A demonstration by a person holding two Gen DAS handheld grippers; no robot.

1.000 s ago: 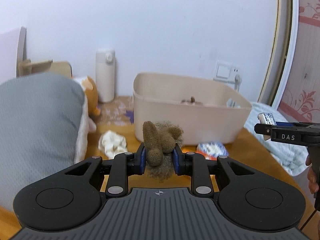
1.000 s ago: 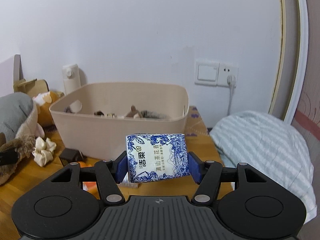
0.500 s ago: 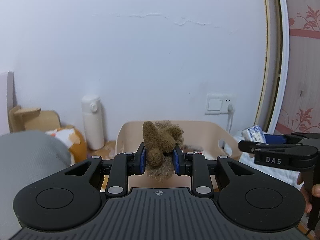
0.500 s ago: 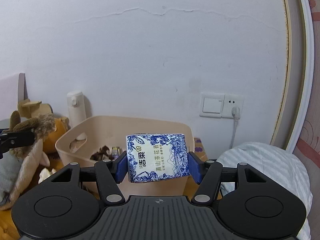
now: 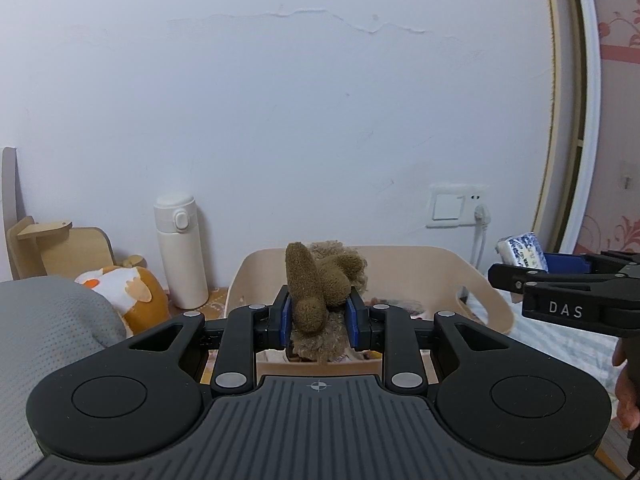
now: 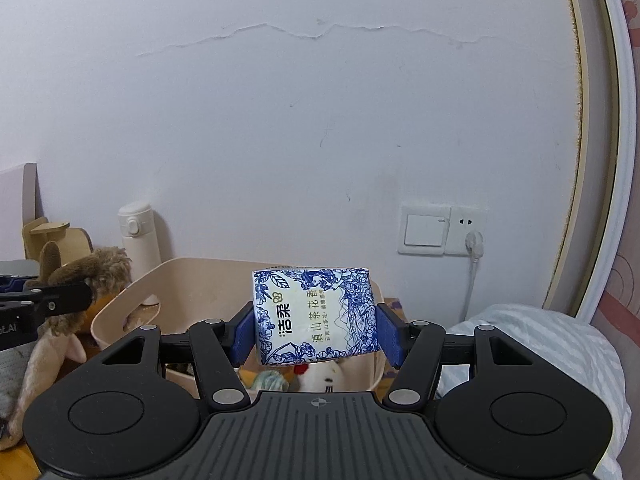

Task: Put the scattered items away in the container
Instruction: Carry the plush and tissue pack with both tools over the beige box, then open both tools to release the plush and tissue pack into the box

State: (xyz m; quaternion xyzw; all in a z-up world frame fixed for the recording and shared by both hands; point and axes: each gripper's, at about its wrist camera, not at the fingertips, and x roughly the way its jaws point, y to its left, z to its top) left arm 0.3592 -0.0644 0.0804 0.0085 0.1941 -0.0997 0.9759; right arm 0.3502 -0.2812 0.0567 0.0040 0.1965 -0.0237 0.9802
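Left gripper (image 5: pixel 318 317): its blue pads are pressed onto a brown plush toy (image 5: pixel 320 280). The toy's lower body is hidden behind the gripper frame in the left wrist view; in the right wrist view it shows at the left edge, pale limbs hanging down and partly cut off by the frame. The toy is held clear of the table, on the near side of the beige container (image 5: pixel 460 276).

Right gripper (image 6: pixel 316 334): both fingers pinch a blue-and-white tissue pack (image 6: pixel 316 314) by its two side edges, printed face toward the camera. The pack is held above the container's open top. In the left wrist view only one end of the pack shows, behind the right gripper's black arm marked "DAS".

Container contents are largely blocked. Below the tissue pack a white soft toy (image 6: pixel 326 378) with a red patch and a pale blue-green item (image 6: pixel 270 380) are visible inside; the rest cannot be made out. The container's near wall is covered by both gripper bodies.

Surroundings: a white thermos (image 5: pixel 182 250) stands upright against the wall, to the left of the container. An orange-and-white plush (image 5: pixel 128 294) lies near it, partly behind a grey cushion (image 5: pixel 44 344). A wooden piece (image 5: pixel 60 252) stands at far left. A wall switch and socket (image 6: pixel 442 230) carry a plugged cable. Striped bedding (image 6: pixel 540 344) lies right of the container.
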